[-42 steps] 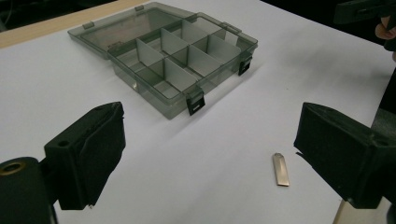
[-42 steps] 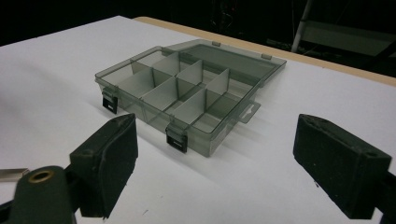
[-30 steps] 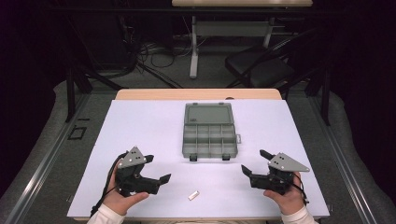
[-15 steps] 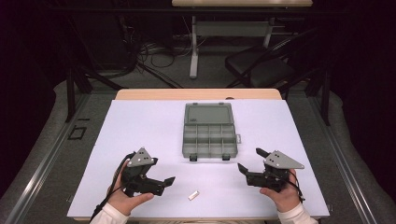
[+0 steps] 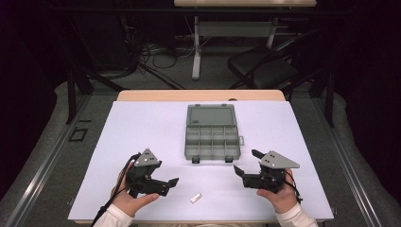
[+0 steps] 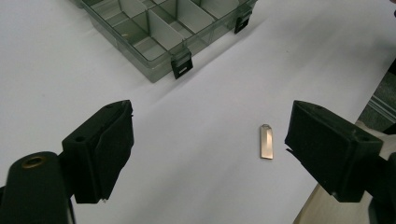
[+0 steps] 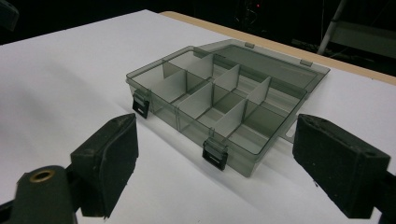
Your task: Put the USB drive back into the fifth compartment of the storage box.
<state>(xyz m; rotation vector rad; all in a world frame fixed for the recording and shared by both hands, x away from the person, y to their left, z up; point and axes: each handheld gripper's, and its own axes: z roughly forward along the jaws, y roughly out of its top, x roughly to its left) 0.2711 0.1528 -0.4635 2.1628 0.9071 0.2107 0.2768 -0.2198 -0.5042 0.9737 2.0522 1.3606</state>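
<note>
An open grey compartment box (image 5: pixel 186 142) lies in the middle of the white table, lid folded back and its cells empty. A small flat metal piece (image 5: pixel 196 197) rests near the front edge. My left gripper (image 5: pixel 169 184) hovers just left of that piece and points toward it. Its jaws have just been closing a little but stand wide apart, gripping nothing. In the left gripper view the metal piece (image 6: pixel 266 141) lies on the table beyond the left gripper (image 6: pixel 210 126), close to one jaw. My right gripper (image 5: pixel 246 161) is open, and in its own view the right gripper (image 7: pixel 217 135) faces the box (image 7: pixel 219 98).
The white sheet (image 5: pixel 142 123) covers a wooden table whose edge (image 5: pixel 198 95) shows at the back. Beyond it stand a dark chair (image 5: pixel 265 71) and a desk leg with cables on the floor. The box's two black latches (image 6: pixel 181 64) face me.
Both grippers have drifted slightly toward the middle of the table. Nothing has been picked up, and the box and metal piece lie where they were.
</note>
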